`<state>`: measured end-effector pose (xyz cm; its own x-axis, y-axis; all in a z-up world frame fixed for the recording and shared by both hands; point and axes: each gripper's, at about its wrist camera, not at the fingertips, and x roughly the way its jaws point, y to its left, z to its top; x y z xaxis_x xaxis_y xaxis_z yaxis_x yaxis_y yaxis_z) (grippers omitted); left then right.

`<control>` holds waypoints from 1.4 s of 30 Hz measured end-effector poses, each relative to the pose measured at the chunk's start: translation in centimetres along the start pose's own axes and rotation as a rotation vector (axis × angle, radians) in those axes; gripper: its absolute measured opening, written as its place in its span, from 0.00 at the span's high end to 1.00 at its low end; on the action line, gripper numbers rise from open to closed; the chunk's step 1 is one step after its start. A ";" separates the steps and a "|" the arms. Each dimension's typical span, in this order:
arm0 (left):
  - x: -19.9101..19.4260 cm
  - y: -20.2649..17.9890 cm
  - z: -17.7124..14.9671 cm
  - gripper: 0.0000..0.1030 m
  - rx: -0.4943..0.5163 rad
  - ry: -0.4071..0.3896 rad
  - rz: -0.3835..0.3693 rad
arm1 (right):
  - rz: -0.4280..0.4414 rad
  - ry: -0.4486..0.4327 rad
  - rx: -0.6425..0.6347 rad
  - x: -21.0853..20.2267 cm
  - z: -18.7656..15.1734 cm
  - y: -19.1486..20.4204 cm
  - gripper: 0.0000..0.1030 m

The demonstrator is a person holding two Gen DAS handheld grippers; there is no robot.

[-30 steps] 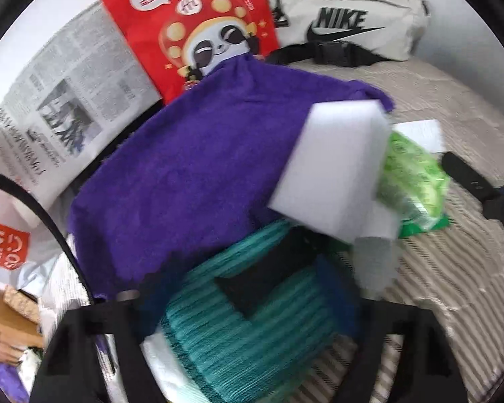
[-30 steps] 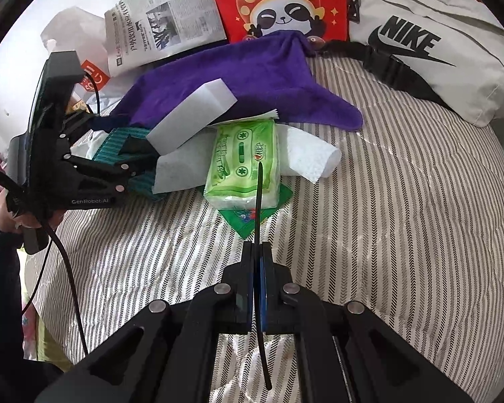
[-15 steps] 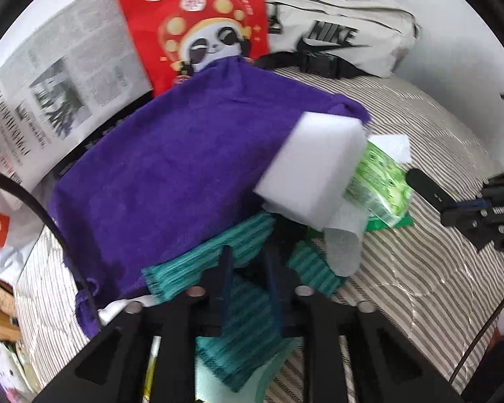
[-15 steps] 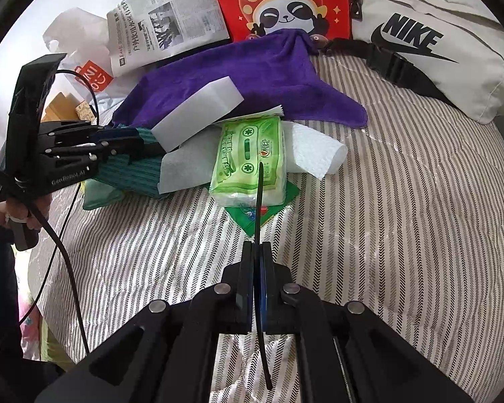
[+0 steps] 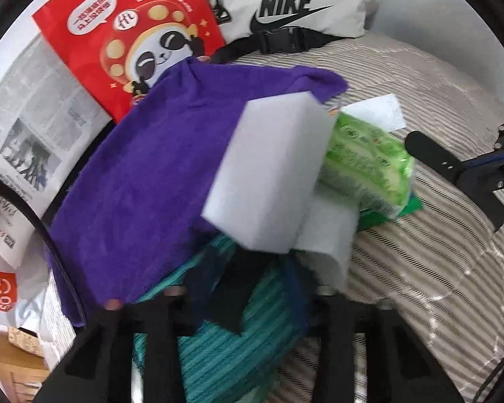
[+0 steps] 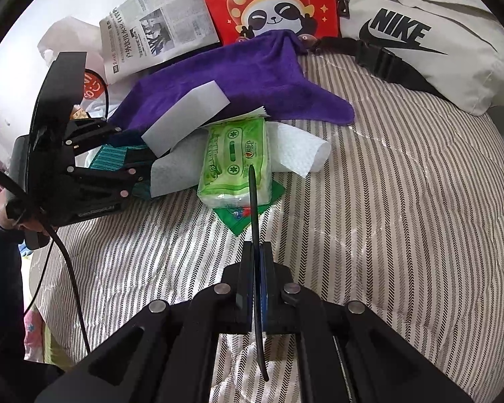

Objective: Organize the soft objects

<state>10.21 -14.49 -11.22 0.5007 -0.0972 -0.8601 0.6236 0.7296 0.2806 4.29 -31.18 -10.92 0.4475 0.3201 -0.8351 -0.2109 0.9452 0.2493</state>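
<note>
Striped bed cover (image 6: 403, 201) carries the whole pile, which sits toward its far left corner. White Nike bag (image 6: 420, 33) lies along the far right edge, its black strap on the stripes. Red panda bag (image 6: 268, 3) and a newspaper (image 6: 158, 30) lean at the back. Purple towel (image 6: 252, 77) spreads from the panda bag forward, one corner trailing right over the bed cover. A white foam block (image 5: 272, 174) rests tilted on the towel's near edge, overhanging white paper towel (image 6: 302, 154) and the teal striped cloth (image 5: 225, 346). Green tissue pack (image 6: 235, 161) lies just right of the block, on top of the paper towel and a green packet (image 6: 242, 216). Left gripper (image 5: 248, 288), gripped by a hand (image 6: 6, 208) at the bed's left side, reaches into the pile under the foam block; its jaws have just been closing, and the teal cloth lies between them with a fold bunched up at the fingers, pinched there. Right gripper (image 6: 257, 268) hangs above bare stripes near the tissue pack, apart from it, jaws pressed together and holding nothing.
</note>
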 end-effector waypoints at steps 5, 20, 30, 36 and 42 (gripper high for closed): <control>-0.8 0.8 -0.4 0.81 -0.050 0.000 -0.047 | -0.007 -0.002 0.012 -0.2 -0.2 -0.4 0.97; -3.6 3.6 -3.7 0.81 -0.235 -0.012 -0.104 | -0.002 -0.020 -0.001 -0.5 -0.1 0.3 0.96; -1.9 1.6 -1.5 0.70 -0.150 0.046 0.021 | -0.013 0.022 0.016 1.2 0.4 -0.3 0.95; -2.0 1.6 -0.7 0.80 -0.172 0.047 0.015 | -0.009 0.034 0.016 2.4 0.5 -0.4 0.97; -3.0 3.7 -2.2 0.80 -0.295 -0.004 -0.120 | -0.023 0.006 -0.006 2.3 0.6 -0.4 0.97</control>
<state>9.72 -10.03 -8.50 0.4371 -0.1963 -0.8777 0.4773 0.8778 0.0413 5.86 -30.77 -12.62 0.4475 0.2975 -0.8433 -0.2056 0.9520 0.2268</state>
